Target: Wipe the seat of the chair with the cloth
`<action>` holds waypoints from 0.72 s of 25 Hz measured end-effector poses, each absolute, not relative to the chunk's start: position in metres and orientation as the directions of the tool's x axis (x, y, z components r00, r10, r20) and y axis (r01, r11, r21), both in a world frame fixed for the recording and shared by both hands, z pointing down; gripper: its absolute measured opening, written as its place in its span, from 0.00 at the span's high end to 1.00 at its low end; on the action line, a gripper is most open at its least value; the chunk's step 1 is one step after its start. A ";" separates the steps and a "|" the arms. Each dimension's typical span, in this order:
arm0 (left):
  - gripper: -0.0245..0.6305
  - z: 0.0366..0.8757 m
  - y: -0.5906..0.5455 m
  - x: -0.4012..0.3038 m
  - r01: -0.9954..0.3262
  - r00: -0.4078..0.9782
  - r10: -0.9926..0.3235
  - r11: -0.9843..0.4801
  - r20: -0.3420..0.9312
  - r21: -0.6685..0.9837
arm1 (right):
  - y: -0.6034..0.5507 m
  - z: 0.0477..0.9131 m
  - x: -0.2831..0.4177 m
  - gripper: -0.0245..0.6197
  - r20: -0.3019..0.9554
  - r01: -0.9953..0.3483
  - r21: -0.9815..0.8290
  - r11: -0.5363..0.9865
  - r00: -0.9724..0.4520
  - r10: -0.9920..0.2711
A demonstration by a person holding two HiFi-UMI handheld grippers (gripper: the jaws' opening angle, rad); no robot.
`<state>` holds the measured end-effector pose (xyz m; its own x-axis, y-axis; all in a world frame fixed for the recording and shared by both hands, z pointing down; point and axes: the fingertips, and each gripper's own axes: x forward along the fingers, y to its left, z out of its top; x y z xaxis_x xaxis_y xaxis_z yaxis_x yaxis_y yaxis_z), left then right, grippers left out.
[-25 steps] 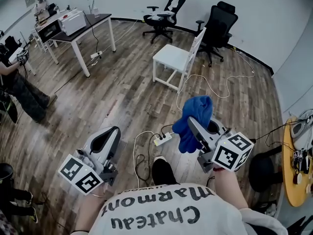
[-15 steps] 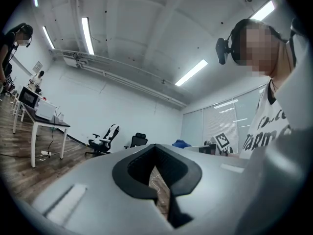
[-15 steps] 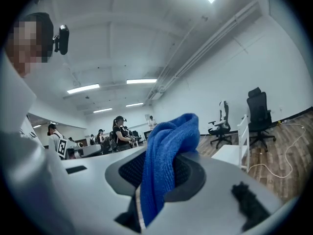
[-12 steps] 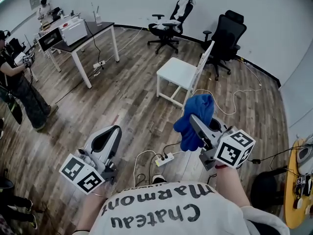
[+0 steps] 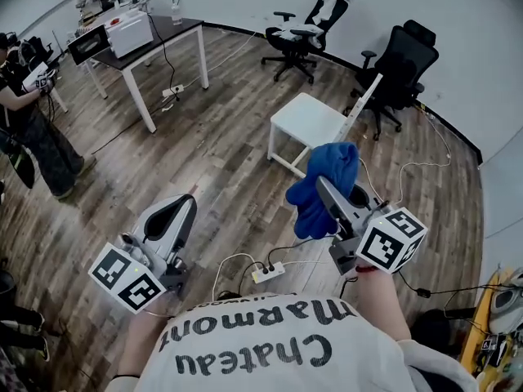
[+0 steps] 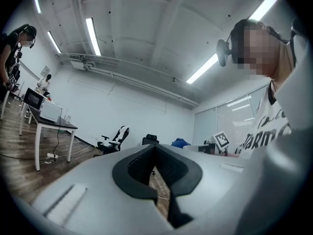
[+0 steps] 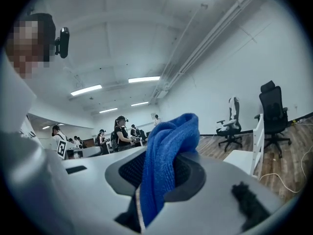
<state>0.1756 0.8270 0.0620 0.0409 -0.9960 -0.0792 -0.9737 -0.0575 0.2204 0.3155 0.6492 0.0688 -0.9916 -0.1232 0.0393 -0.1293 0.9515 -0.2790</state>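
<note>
Pinching plush blue cloth (image 5: 331, 168), right tool (image 5: 326, 198)

The chair (image 5: 315, 121) stands on the floor ahead of the right tongs (image 5: 333, 202), which hold the cloth (image 5: 323, 182). The left tongs (image 5: 176, 219) are beside them, to the left. A table (image 5: 155, 35) is far left. An office chair (image 5: 404, 60) stands just behind the chair.

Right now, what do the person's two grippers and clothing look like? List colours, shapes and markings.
Both the left gripper and right gripper are smooth light-grey shells with black ribbed lining inside the jaws. Each carries a white cube printed with black square markers. The person wears a white shirt with dark lettering.
</note>
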 end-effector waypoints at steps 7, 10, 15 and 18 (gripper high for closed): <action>0.95 0.058 0.798 0.156 -0.966 0.022 -0.995 -0.045 -0.095 0.253 | 0.624 0.082 0.318 0.81 0.031 -0.152 -0.332 0.931 -0.988 -0.151; 0.95 0.051 0.785 0.149 -0.963 0.029 -0.991 -0.063 -0.129 0.262 | 0.613 0.088 0.318 0.81 0.035 -0.173 -0.352 0.920 -0.984 -0.172; 0.95 0.073 0.768 0.129 -0.965 0.060 -0.997 -0.071 -0.050 0.253 | 0.596 0.104 0.297 0.81 0.058 -0.184 -0.383 0.905 -0.983 -0.176; 0.95 0.092 0.756 0.102 -0.954 0.057 -0.998 -0.062 -0.027 0.294 | 0.585 0.116 0.276 0.81 0.085 -0.198 -0.385 0.901 -0.980 -0.179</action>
